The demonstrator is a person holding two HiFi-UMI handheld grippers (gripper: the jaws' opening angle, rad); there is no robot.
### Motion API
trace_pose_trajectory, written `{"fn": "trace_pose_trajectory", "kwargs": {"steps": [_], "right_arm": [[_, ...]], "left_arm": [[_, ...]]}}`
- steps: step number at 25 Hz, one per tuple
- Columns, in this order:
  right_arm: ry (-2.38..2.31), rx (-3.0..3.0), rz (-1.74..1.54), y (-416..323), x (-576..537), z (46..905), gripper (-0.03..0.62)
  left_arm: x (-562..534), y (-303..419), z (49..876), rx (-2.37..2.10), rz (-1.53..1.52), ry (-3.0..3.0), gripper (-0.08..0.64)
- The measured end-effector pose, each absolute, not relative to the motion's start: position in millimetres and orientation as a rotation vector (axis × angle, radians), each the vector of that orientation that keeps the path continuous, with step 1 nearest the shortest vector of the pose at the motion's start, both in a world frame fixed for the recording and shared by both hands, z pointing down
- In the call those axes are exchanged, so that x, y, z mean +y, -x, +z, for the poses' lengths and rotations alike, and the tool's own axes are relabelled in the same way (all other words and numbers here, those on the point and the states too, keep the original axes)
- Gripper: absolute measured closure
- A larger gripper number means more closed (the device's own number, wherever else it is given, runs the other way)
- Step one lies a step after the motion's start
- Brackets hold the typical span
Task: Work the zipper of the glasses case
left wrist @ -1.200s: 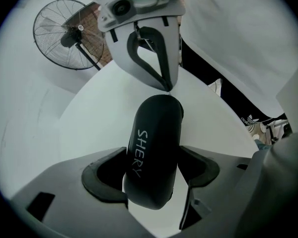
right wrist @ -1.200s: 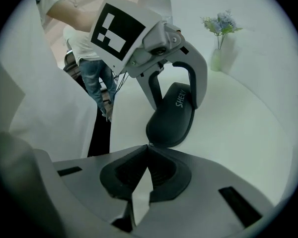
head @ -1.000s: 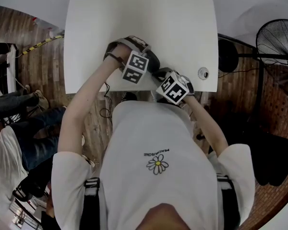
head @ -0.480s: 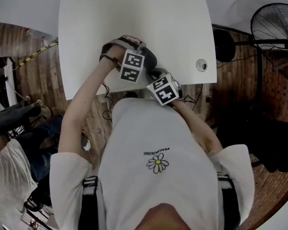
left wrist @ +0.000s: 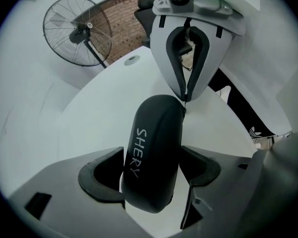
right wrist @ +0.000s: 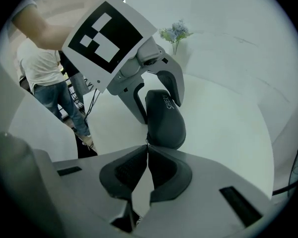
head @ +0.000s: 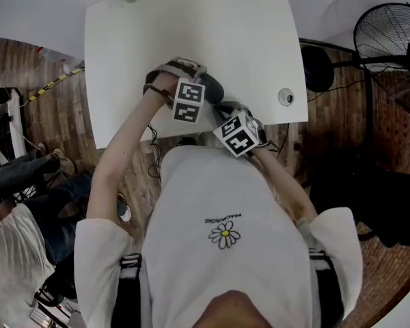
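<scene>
It looks like a makeshift test room: a bare white table (head: pixel 191 33) on wood floor (head: pixel 55 121), pedestal fan (head: pixel 389 33) to its right, hazard tape (head: pixel 55 82) left, cables (head: pixel 152 152) beneath.

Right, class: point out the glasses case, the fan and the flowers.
glasses case (left wrist: pixel 154 152), left gripper view, middle of its black shell.
fan (left wrist: pixel 81 31), left gripper view, hub of its round cage.
flowers (right wrist: pixel 175 33), right gripper view, the pale blooms.

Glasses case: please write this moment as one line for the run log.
left gripper: closed on glasses case, jaws just opened slightly wider | right gripper: shut, tips at the case's near end
</scene>
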State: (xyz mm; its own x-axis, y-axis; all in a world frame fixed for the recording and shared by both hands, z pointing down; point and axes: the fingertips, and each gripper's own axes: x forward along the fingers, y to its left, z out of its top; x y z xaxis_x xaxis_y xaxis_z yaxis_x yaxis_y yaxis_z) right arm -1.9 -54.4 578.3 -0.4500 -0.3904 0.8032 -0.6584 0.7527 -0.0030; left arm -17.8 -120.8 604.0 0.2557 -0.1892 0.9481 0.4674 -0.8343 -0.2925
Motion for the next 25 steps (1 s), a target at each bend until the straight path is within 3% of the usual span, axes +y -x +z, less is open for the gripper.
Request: {"fn": "trace_pose_trajectory", "kwargs": {"steps": [4,7,14,23,25], "right_arm": [[-0.801,-2.078,0.36,-12.6,-56.8,568.6,0.573],[-0.802,-2.076,0.351,-25.6,-63.6,560.5,0.505],[-0.914,-2.11,0.247,-50.9,-103.7,523.6,0.502],[-1.075,-2.216,0.029,-47.3,-162.9,441.4,0.502],[-1.126,-2.236,-0.046,-44.2,-174.9,418.0,0.503]], "left_arm": [[-119.7,18.6,604.3,-0.23,-1.628,2.001,0.213],[-119.9,22.9,602.0,-0.212,-1.652,2.013,0.213],[-126.2,28.9,569.7,-0.121,-1.639,2.014,0.213],[-183.2,25.3,452.9,0.372,-1.371,2.174,0.217],[-201.9,24.9,412.5,0.59,-1.211,2.207,0.262]]}}
